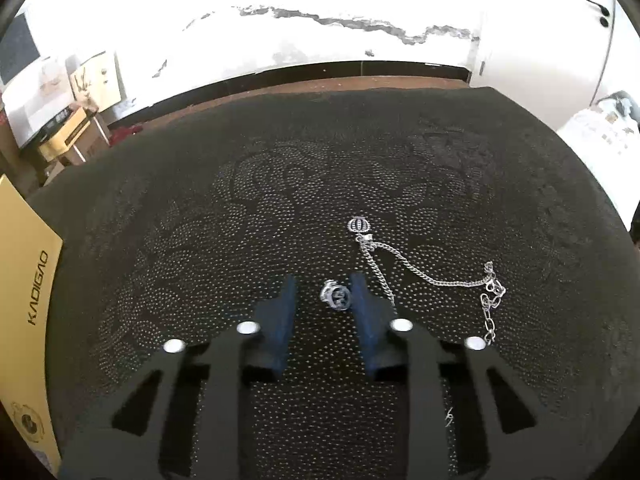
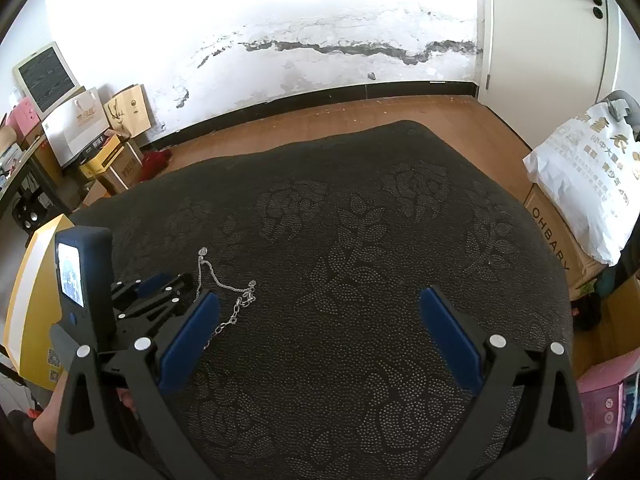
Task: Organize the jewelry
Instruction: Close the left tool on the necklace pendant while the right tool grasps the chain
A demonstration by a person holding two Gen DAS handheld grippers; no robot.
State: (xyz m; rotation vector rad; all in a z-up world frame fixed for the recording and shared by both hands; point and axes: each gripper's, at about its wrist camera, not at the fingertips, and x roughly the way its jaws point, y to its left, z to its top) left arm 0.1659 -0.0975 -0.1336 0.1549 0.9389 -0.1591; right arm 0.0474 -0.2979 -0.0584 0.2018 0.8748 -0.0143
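Hovering low over a dark cloth with a dotted floral pattern (image 1: 200,208), the left gripper (image 1: 322,300) holds its two blue-padded fingers (image 1: 282,320) partly spread around a small silver ring-like charm (image 1: 336,297), which lies on the cloth between the tips and just beside the right-hand pad; whether it touches that pad cannot be told. Just past the same finger, a thin silver chain necklace (image 1: 424,276) trails across the cloth, its round ribbed pendant (image 1: 359,225) lying beyond the fingertips and its looser clasp end (image 1: 490,312) curling off to the right, near one of the gripper's silver bolts. From the right wrist view, the right gripper (image 2: 320,312) is spread wide above a bare stretch of the patterned cloth (image 2: 360,240), with nothing between its blue pads (image 2: 448,336). The chain (image 2: 224,284) lies just beyond and beside its left-hand finger, running from the pendant (image 2: 203,252) towards the links nearest that pad. The left gripper (image 2: 160,284) appears there at the far left, low on the cloth next to the chain, with a small lit screen on a dark housing (image 2: 82,276) rising behind it. A yellow cardboard box (image 1: 28,280) borders the cloth at the left edge, and a white, flaking wall (image 2: 320,40) runs behind a brown wooden floor (image 2: 440,116).
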